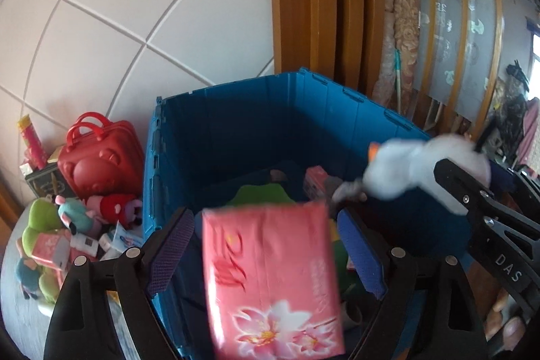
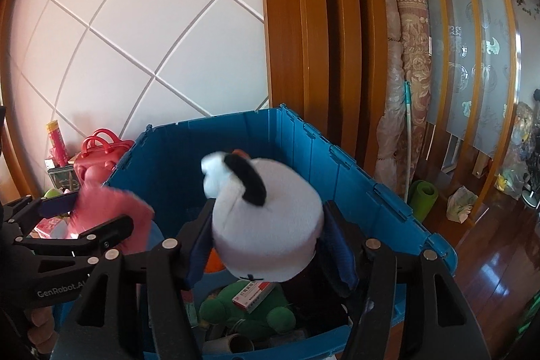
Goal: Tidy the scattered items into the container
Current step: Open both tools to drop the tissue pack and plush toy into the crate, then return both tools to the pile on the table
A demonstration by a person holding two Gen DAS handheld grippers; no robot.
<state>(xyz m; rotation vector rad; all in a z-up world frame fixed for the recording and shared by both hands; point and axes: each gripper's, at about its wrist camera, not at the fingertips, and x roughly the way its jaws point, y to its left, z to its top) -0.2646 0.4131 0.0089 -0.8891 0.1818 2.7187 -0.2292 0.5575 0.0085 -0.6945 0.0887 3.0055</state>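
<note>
A blue plastic crate (image 1: pixel 256 123) stands open in front of me; it also shows in the right wrist view (image 2: pixel 341 177). My left gripper (image 1: pixel 266 255) is over the crate with its jaws wide apart. A pink tissue pack (image 1: pixel 273 282) hangs blurred between them, touching neither pad. My right gripper (image 2: pixel 266 245) is shut on a white plush toy (image 2: pixel 266 218) with a black ear, held over the crate; the toy also shows in the left wrist view (image 1: pixel 422 167). Inside the crate lie a green plush (image 2: pixel 249 306) and a small medicine box (image 2: pixel 253 294).
Left of the crate lie a red toy suitcase (image 1: pixel 101 157), several plush toys (image 1: pixel 67 215) and tissue packs (image 1: pixel 50 248). Rolled carpets (image 2: pixel 411 66) and a wooden door frame (image 2: pixel 303 22) stand behind. A wooden floor (image 2: pixel 489 252) is at the right.
</note>
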